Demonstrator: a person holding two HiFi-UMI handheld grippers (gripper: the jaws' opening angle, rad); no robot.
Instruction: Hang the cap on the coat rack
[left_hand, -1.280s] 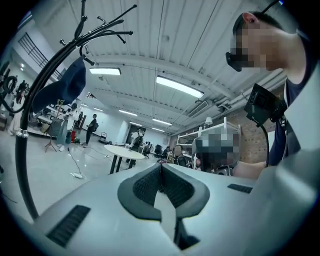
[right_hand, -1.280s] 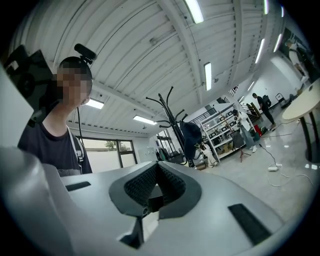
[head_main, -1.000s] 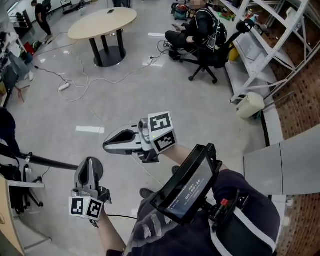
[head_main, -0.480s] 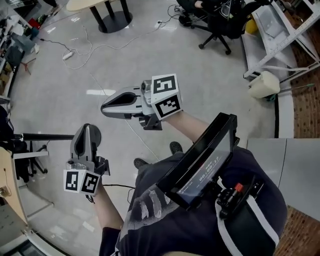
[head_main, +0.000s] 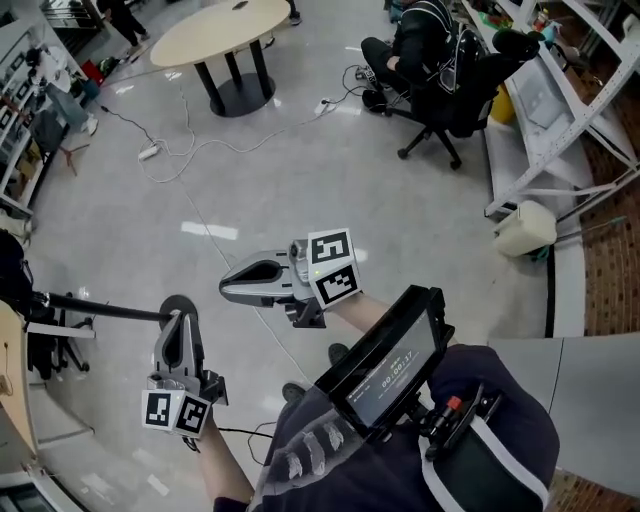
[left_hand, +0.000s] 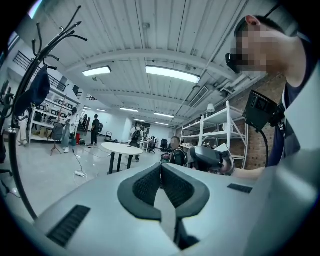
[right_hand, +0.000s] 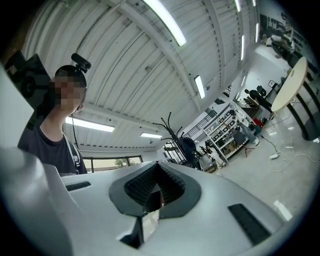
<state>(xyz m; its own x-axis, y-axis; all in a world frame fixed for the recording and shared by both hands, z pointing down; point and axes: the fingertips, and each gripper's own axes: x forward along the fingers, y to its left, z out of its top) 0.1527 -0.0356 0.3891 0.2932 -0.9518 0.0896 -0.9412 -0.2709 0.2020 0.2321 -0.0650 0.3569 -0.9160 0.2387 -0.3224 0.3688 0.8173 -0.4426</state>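
The dark cap (left_hand: 37, 90) hangs on the coat rack (right_hand: 172, 136), well apart from both grippers. The left gripper (left_hand: 161, 167) and right gripper (right_hand: 156, 169) are clenched, holding nothing.

Both grey two-jaw grippers have been carried across the pale polished floor (head_main: 400, 220). The right gripper (head_main: 226, 291) and the left gripper (head_main: 178, 304) are now seen lower in the head view than half a second ago. The round beige table (head_main: 220, 30) and the seated person in black (head_main: 425, 45), cropped at the upper edge then, are brought fully back into view.
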